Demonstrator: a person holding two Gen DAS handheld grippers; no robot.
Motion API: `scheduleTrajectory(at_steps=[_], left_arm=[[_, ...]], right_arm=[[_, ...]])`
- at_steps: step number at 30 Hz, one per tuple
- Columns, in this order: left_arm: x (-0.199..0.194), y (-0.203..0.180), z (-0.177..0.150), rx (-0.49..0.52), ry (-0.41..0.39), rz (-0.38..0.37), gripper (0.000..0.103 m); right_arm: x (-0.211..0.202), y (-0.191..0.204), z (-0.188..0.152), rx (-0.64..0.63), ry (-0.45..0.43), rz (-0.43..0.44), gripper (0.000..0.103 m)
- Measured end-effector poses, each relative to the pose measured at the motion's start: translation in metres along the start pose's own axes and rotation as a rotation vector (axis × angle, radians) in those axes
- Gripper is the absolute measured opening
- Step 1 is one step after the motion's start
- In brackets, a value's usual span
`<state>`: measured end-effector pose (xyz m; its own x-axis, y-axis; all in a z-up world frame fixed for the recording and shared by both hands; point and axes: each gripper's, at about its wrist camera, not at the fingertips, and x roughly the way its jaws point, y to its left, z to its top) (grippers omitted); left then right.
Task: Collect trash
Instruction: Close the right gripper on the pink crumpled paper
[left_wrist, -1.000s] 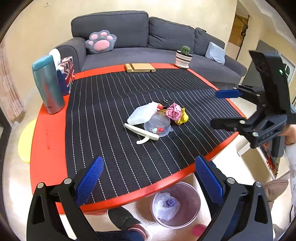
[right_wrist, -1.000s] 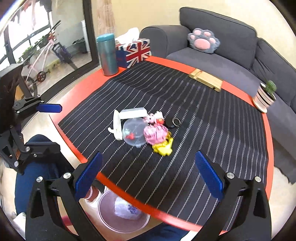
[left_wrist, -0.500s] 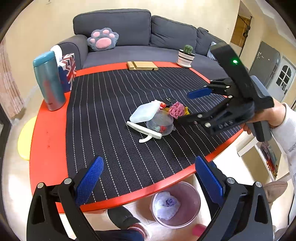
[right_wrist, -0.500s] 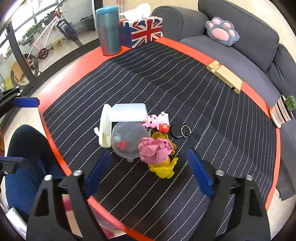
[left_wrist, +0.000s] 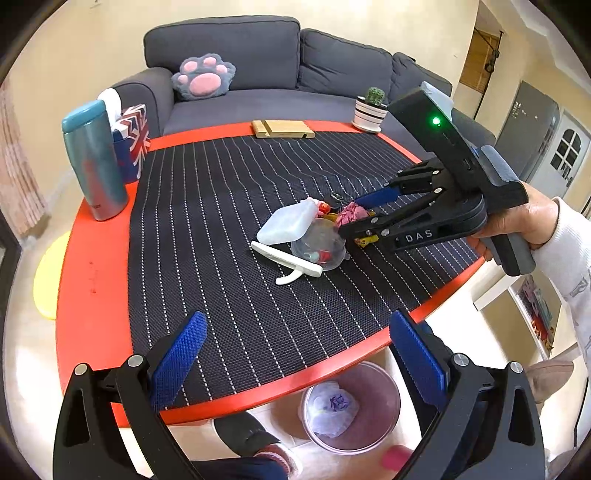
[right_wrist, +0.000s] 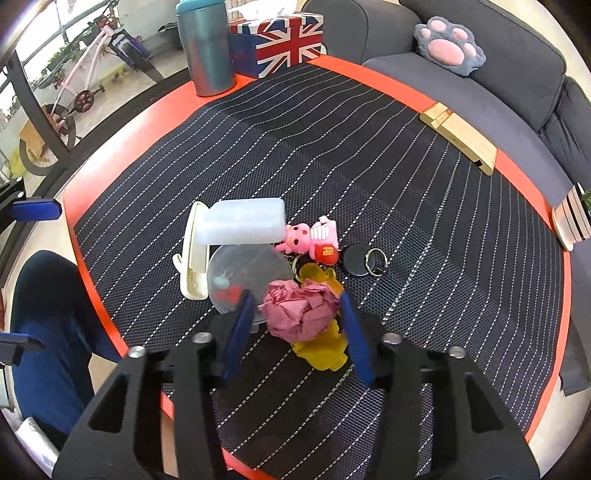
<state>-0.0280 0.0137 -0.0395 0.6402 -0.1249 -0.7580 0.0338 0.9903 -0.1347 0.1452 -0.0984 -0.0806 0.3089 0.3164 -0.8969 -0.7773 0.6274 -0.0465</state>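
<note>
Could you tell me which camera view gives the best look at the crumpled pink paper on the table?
The right wrist view: the crumpled pink paper sits large and close between the blue fingers of the right hand-held gripper, folds clearly visible. In the left wrist view the paper is small and partly hidden behind that gripper's near finger.

yellow scrap (right_wrist: 322, 353): half under pink paper (right_wrist: 300, 311) | potted plant (right_wrist: 573, 218): edge-cropped
</note>
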Motion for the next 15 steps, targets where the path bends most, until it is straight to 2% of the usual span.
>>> scheduleTrajectory(at_steps=[7, 15], left_arm=[[0.001, -0.001, 0.004, 0.012, -0.003, 0.002, 0.095], [0.004, -0.001, 0.019, 0.035, -0.006, 0.005, 0.095]], right_arm=[[-0.007, -0.003, -0.002, 0.019, -0.017, -0.004, 0.035], [-0.033, -0.011, -0.004, 0.079, -0.071, 0.017, 0.035]])
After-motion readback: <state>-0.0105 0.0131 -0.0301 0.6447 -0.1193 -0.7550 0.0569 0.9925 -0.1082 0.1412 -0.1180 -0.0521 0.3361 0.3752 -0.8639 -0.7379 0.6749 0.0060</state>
